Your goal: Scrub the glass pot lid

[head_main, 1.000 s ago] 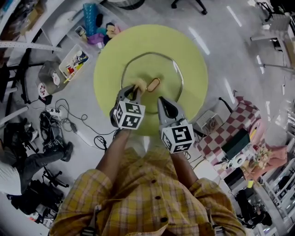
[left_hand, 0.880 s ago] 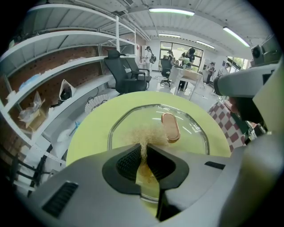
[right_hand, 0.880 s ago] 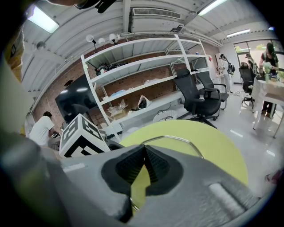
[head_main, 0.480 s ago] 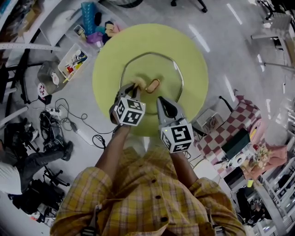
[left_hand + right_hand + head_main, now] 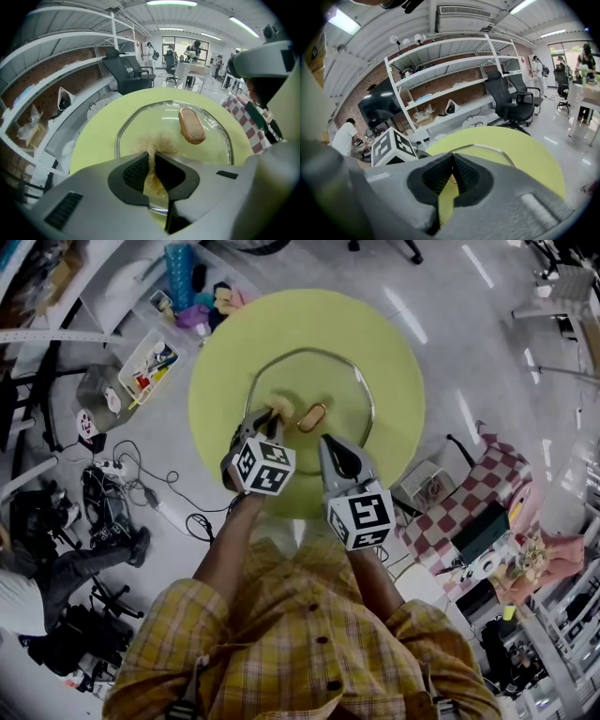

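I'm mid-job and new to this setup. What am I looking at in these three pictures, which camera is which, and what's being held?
There is no robot arm here. A person in a yellow checked shirt holds a hand-held tool in each hand. The top-down picture comes from a camera on their head. The other two cameras ride on the tools and look along the jaws. On the round yellow-green table lies a glass pot lid with a brown handle. The left tool is shut on a tan fibrous scrubber that rests on the glass. The right tool is shut at the lid's near rim and seems to be pinching it steady.
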Demonstrator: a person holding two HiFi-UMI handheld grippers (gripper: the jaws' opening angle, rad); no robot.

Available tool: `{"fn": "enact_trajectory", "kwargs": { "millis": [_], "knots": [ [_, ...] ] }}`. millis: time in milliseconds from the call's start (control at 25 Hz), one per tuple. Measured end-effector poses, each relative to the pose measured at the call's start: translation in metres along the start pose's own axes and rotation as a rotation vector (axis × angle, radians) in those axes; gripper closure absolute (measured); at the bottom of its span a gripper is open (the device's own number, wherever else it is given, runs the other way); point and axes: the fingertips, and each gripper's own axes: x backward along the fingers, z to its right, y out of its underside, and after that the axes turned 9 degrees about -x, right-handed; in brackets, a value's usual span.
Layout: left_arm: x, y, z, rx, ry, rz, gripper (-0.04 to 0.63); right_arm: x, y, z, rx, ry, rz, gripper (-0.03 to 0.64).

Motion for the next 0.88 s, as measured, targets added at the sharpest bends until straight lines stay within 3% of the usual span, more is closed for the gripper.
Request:
{"fn": "enact_trajectory", "kwargs": {
  "millis": [880],
  "knots": [
    [-0.006,0.008,-0.033,0.020,-0.030,-0.016,0.549,-0.007,-0.003,-0.001,-0.006,0.004,-0.004,0.620]
  ]
}}
